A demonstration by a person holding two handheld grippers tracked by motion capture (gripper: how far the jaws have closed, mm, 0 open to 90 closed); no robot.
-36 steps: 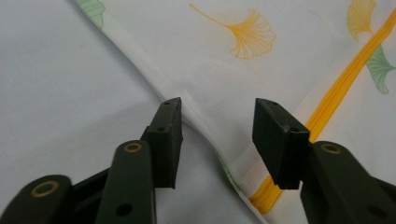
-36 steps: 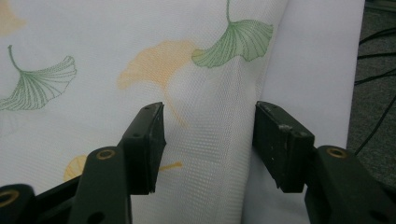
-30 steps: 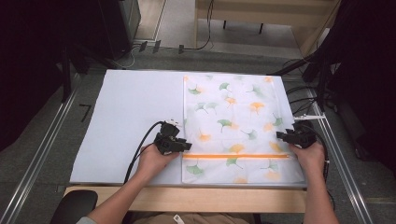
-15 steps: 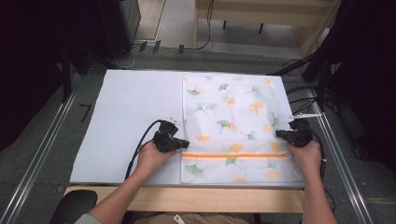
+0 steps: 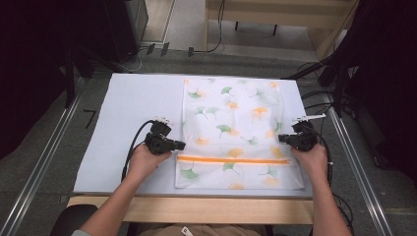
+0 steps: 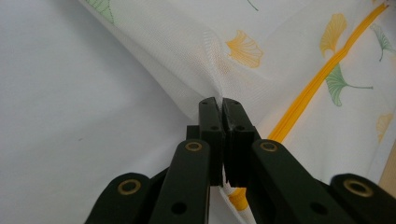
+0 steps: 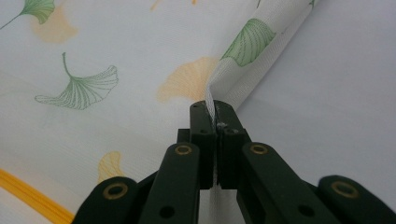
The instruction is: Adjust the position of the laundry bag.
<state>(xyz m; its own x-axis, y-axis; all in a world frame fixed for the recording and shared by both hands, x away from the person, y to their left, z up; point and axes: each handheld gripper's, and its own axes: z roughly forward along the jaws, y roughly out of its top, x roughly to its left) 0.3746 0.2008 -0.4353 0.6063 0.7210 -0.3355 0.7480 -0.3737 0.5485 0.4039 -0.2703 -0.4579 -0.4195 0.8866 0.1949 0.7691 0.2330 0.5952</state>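
A white mesh bag (image 5: pixel 236 132) printed with green and orange ginkgo leaves lies flat on the right half of a pale table cover (image 5: pixel 128 108), its far edge near the cover's far side and its near edge just short of the wooden table edge (image 5: pixel 192 209). An orange zipper (image 5: pixel 231 160) runs across the bag from side to side, close to its near end. The left gripper (image 5: pixel 181 145) sits at the bag's left edge, just above the zipper line, and the right gripper (image 5: pixel 282 138) sits at the bag's right edge at about the same level, so the 2 tools face each other across the bag. Both have just been closing, each with mesh between its jaws. In the left gripper view the left gripper (image 6: pixel 222 103) is clamped on a pinch of the bag's (image 6: pixel 196 56) edge, the mesh drawn up into a small peak at the tips, with the zipper (image 6: pixel 322 77) slanting away to the right. In the right gripper view the right gripper (image 7: pixel 212 108) is likewise closed on the bag's (image 7: pixel 116 42) edge; a folded strip of mesh rises from between the tips, and the bare cover (image 7: pixel 336 93) lies beyond it. A hand (image 5: pixel 142 164) holds each tool from the near side, with cables (image 5: pixel 130 150) trailing back.
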